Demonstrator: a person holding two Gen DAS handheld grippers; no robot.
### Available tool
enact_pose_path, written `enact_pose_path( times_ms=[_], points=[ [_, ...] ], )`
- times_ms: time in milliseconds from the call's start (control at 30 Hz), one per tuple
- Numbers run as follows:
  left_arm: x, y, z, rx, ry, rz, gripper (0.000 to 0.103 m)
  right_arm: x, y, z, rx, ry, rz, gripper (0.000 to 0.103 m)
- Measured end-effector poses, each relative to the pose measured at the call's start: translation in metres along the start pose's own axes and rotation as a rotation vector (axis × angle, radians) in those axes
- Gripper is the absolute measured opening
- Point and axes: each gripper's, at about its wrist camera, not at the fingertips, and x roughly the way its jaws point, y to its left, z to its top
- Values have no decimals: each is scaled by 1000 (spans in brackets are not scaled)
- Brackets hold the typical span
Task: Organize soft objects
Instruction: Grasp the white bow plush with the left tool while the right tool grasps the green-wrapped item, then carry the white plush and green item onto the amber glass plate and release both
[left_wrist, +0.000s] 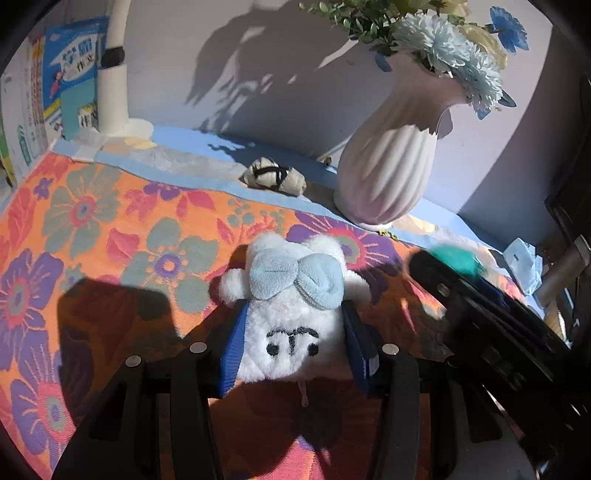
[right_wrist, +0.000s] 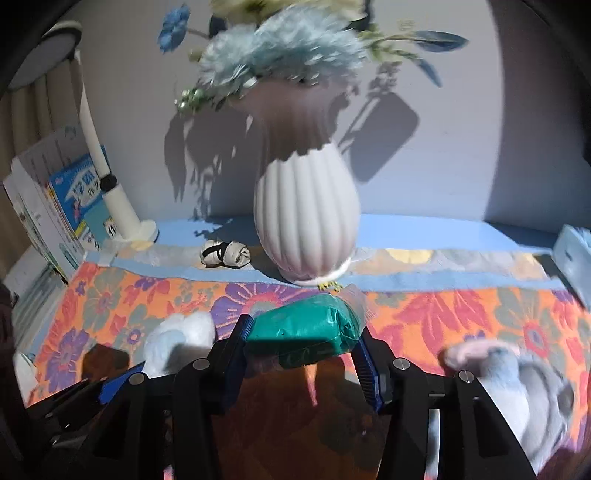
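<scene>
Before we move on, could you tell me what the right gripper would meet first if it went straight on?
Probably the white ribbed vase, beyond the green soft packet held in the right gripper; depth is uncertain.

A blurred grey and pink plush toy (right_wrist: 517, 387) is cut off at the right wrist view's lower right, and the flowers (right_wrist: 280, 51) above are smeared.

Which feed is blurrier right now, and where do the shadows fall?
Right wrist view: motion blur smears the flowers and grey plush. Left wrist view: sharper; white plush crisp. Both: hard sunlight, vase shadow on wall, fisheye bending.
</scene>
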Motion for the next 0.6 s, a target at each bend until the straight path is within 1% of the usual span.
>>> enact_pose_path(
  times_ms=[100, 200, 300, 400, 500, 600],
  points=[
    [-4, 0, -2, 7, -23, 10, 45, -16, -5, -10, 34, -11, 4, 51],
    [-9, 1, -3, 1, -55, 28, 45, -31, -5, -26, 20, 0, -21, 51],
    [-11, 0, -4, 6, -75, 50, 46, -56, -5, -42, 4, -39, -46, 51],
    [-14, -4, -6, 28, -97, 77, 46, -74, -9, -58, 5, -41, -63, 51],
    [-16, -8, -8, 56, -113, 106, 46, -94, -9, -70, -18, -67, -96, 51],
    [-20, -13, -13, 86, -104, 137, 46, -112, -7, -83, -53, -84, -117, 51]
  ],
)
